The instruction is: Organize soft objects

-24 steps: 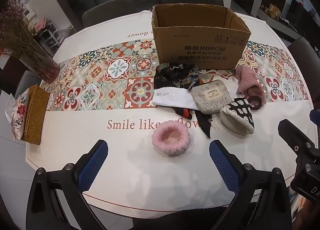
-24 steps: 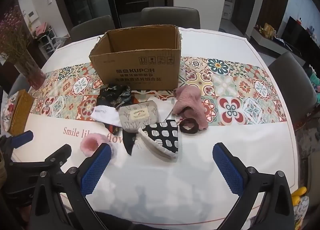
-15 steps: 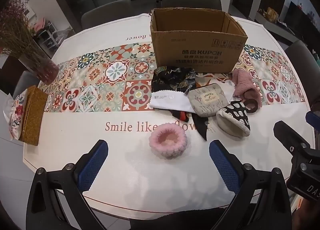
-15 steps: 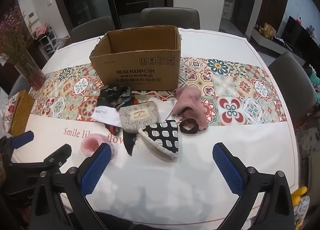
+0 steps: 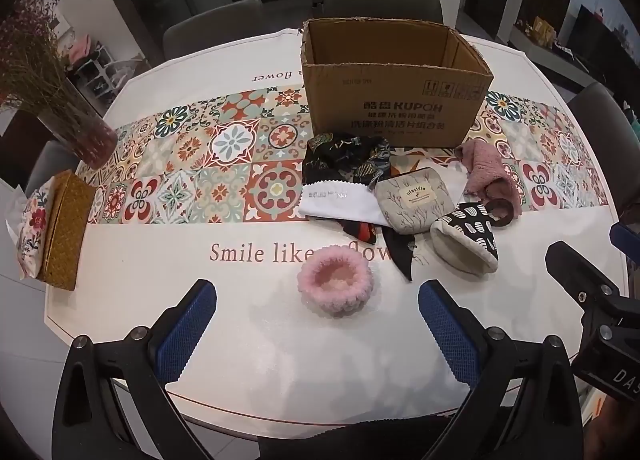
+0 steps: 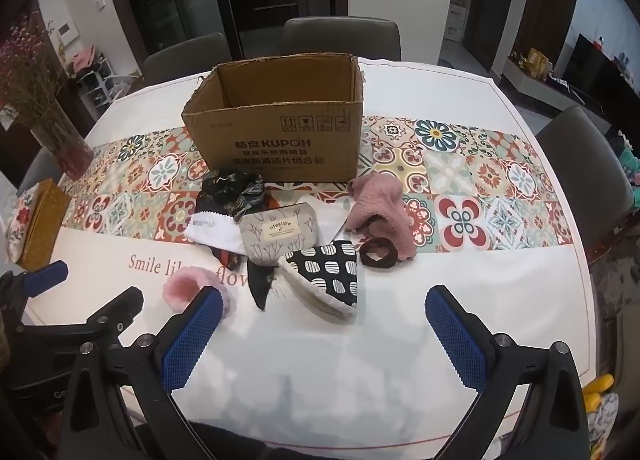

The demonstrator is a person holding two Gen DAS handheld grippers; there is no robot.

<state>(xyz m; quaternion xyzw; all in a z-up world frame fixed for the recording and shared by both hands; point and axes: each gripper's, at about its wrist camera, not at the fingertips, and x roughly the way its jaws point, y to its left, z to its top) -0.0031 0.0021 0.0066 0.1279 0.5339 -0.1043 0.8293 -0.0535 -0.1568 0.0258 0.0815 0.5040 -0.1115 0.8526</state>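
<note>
On the desk point(image 5: 132, 268), a pile of soft things is lying just in front of the open cardboard box point(image 5: 394, 98): a dark patterned scarf point(image 5: 346, 158), a white cloth point(image 5: 338, 200), a beige pouch point(image 5: 416, 200), a black-and-white spotted pouch point(image 6: 326, 276), a mauve knit piece point(image 6: 378, 206) and a dark hair tie point(image 6: 376, 254). A fluffy pink band point(image 5: 335, 285) is sitting apart, nearer the edge. The left claw point(image 5: 316, 334) is hovering spread wide and gripping nothing, facing the pink band. The right claw point(image 6: 322, 342) is hanging likewise spread and unloaded, short of the spotted pouch.
</note>
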